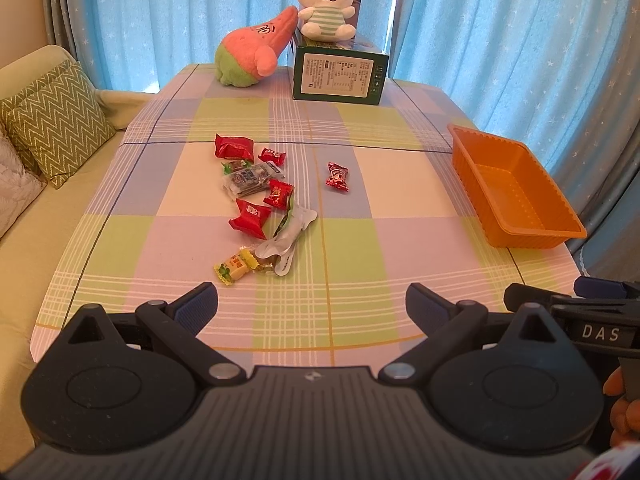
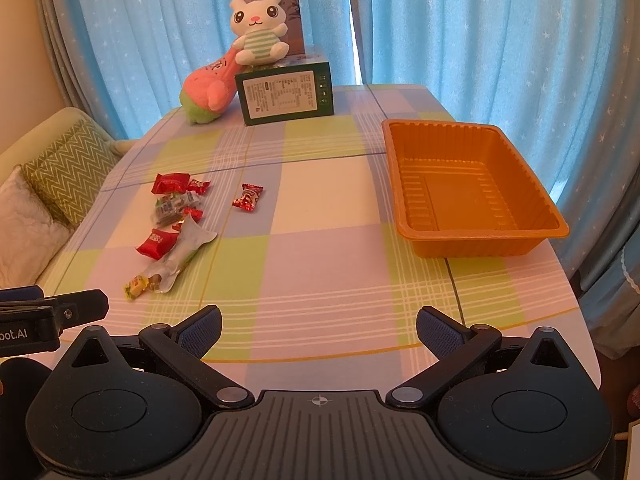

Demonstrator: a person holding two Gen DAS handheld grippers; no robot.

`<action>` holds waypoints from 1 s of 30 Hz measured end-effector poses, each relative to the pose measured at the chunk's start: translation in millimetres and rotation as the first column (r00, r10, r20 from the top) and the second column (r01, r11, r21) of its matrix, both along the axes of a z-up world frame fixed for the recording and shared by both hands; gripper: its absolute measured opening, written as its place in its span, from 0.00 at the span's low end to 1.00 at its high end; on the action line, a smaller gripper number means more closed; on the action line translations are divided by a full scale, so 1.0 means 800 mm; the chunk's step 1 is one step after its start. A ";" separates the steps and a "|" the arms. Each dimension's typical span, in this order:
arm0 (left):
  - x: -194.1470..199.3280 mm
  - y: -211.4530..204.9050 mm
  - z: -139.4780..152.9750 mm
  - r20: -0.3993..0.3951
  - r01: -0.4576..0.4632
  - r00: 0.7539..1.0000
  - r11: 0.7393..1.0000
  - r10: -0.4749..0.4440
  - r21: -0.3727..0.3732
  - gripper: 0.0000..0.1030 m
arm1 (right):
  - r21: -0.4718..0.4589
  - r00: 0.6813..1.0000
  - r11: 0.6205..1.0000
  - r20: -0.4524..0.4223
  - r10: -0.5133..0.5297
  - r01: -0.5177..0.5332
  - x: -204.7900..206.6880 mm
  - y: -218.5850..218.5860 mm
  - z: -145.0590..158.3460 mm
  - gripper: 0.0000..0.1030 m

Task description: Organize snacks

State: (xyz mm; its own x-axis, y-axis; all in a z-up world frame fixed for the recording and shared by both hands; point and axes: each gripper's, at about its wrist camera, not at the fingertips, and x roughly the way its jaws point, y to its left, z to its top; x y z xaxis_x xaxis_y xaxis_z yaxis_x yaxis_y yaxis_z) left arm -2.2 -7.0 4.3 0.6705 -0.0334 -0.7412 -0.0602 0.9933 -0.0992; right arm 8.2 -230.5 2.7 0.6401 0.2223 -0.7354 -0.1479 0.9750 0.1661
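Observation:
Several wrapped snacks lie in a loose pile (image 1: 256,204) on the checked tablecloth, left of centre; the pile also shows in the right wrist view (image 2: 172,224). One red candy (image 1: 337,176) lies apart to the right of the pile (image 2: 248,197). A yellow candy (image 1: 234,267) is nearest me. An empty orange tray (image 1: 516,188) stands at the table's right side (image 2: 472,188). My left gripper (image 1: 312,300) is open and empty above the near table edge. My right gripper (image 2: 319,322) is open and empty, beside the left one.
A green box (image 1: 338,74) with a white plush rabbit (image 1: 326,2) on it and a pink plush (image 1: 252,50) stand at the table's far edge. A sofa with cushions (image 1: 52,124) is left of the table. Blue curtains hang behind.

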 end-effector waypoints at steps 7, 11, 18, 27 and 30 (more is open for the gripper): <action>0.000 0.000 0.001 0.000 0.000 1.000 1.000 0.000 -0.001 0.97 | -0.001 1.000 1.000 -0.002 -0.001 0.001 0.001 0.002 0.000 1.00; 0.001 -0.001 0.002 -0.001 0.000 1.000 1.000 0.000 -0.003 0.97 | -0.001 1.000 1.000 -0.005 -0.001 0.001 0.000 0.001 0.000 1.00; 0.000 0.000 0.001 0.000 0.002 1.000 1.000 -0.002 -0.005 0.97 | 0.000 1.000 1.000 -0.005 -0.002 0.002 -0.001 0.002 -0.001 1.00; 0.000 0.000 0.001 0.000 0.002 1.000 1.000 -0.002 -0.006 0.97 | 0.002 1.000 1.000 -0.006 -0.004 0.004 -0.002 0.002 -0.002 1.00; -0.001 0.002 -0.001 -0.001 0.002 1.000 1.000 -0.002 -0.009 0.97 | 0.005 1.000 1.000 -0.002 -0.010 0.010 -0.003 0.002 -0.004 1.00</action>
State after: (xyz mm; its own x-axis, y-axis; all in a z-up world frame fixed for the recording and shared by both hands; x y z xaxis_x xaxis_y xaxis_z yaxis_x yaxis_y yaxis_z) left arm -2.9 -5.7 3.4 0.6695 -0.0411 -0.7417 -0.0586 0.9924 -0.1079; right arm 5.7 -228.5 -0.3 0.6413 0.2199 -0.7352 -0.1379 0.9755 0.1714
